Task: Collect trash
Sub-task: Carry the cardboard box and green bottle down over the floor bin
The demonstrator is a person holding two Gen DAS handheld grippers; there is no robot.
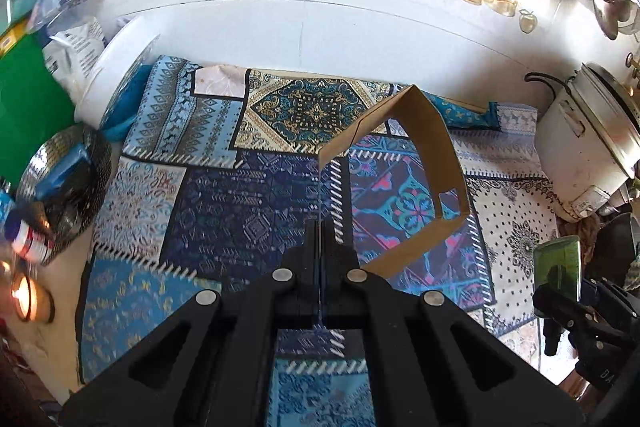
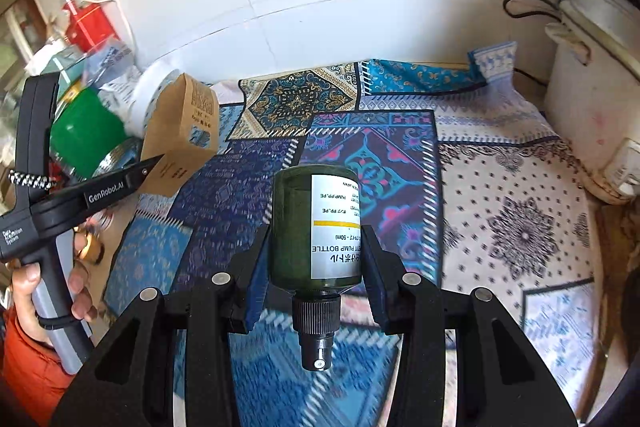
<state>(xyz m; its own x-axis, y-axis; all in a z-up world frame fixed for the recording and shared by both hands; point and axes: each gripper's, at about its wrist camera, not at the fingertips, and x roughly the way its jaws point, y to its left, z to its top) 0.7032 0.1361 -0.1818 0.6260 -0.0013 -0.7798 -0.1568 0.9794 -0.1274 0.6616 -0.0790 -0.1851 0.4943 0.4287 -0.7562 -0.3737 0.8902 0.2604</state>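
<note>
The left gripper (image 1: pixel 320 227) has its jaws pressed together on a thin clear edge of a flattened carton (image 1: pixel 416 163), which hangs open ahead of it and to its right, lifted off the cloth (image 1: pixel 224 211). In the right wrist view the same carton (image 2: pixel 182 131) sits at that gripper's tip, over the cloth's left edge. The right gripper (image 2: pixel 316 263) is clamped on a green bottle (image 2: pixel 296 227), pads on its flanks, long axis along the fingers, pump toward the camera and base pointing away.

Both pieces are held and clear of the cloth, so the next move is probably a carry to wherever trash goes; no bin is plainly visible. Clutter crowds the left: a white tub (image 1: pixel 108 75) and a green lid (image 1: pixel 28 103). A cooker (image 2: pixel 588 99) blocks the right. The middle is open.
</note>
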